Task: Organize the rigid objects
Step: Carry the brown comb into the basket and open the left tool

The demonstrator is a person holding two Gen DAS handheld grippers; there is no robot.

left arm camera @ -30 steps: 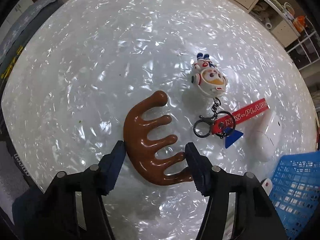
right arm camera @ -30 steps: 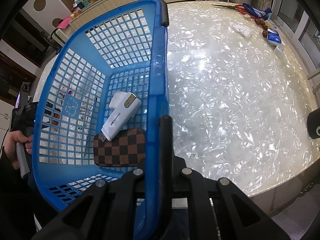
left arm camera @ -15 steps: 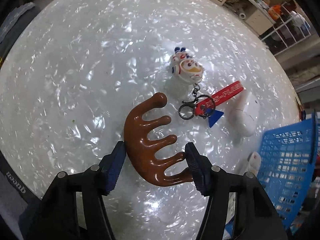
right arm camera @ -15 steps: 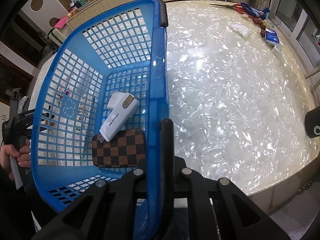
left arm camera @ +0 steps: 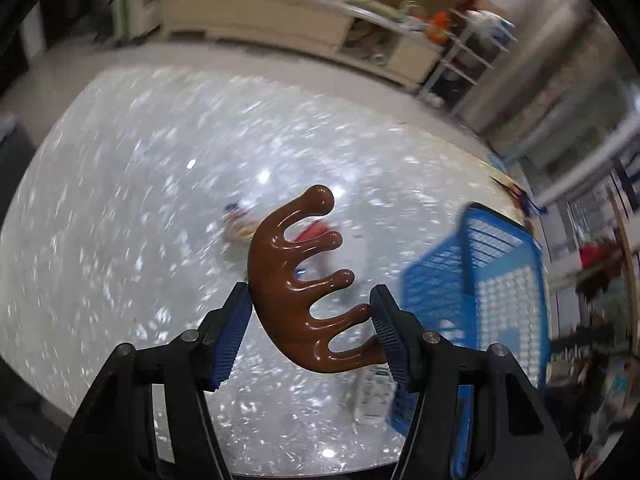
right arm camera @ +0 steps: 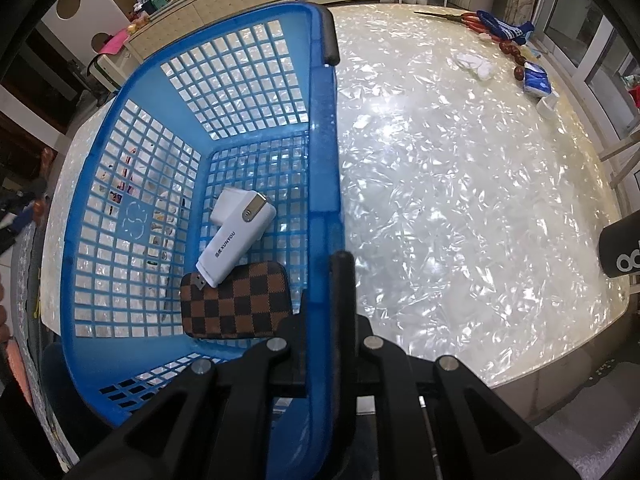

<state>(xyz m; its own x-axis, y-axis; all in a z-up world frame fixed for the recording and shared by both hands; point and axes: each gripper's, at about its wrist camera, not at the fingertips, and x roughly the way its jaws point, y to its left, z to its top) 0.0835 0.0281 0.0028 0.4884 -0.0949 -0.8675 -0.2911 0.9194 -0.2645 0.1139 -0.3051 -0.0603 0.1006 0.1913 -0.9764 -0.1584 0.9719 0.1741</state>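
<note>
My left gripper (left arm camera: 310,322) is shut on a brown wooden claw-shaped massager (left arm camera: 302,276) and holds it in the air above the pearly white table (left arm camera: 120,220). The blue plastic basket (left arm camera: 476,280) stands to its right. My right gripper (right arm camera: 326,292) is shut on the basket's right rim (right arm camera: 324,184). Inside the basket lie a white gadget (right arm camera: 236,242) and a brown checkered pouch (right arm camera: 236,306). A blurred toy keychain (left arm camera: 240,222) lies on the table behind the massager.
A white item (left arm camera: 372,394) lies on the table by the basket's near corner. At the table's far right edge in the right wrist view are scissors (right arm camera: 452,16), a blue sock (right arm camera: 506,30), a white cloth (right arm camera: 474,64) and a blue packet (right arm camera: 536,82). Cabinets line the back wall.
My left gripper has lifted the massager off the table and swung right toward the basket; the view is motion-blurred. The right gripper still holds the basket rim, nearly unmoved.
</note>
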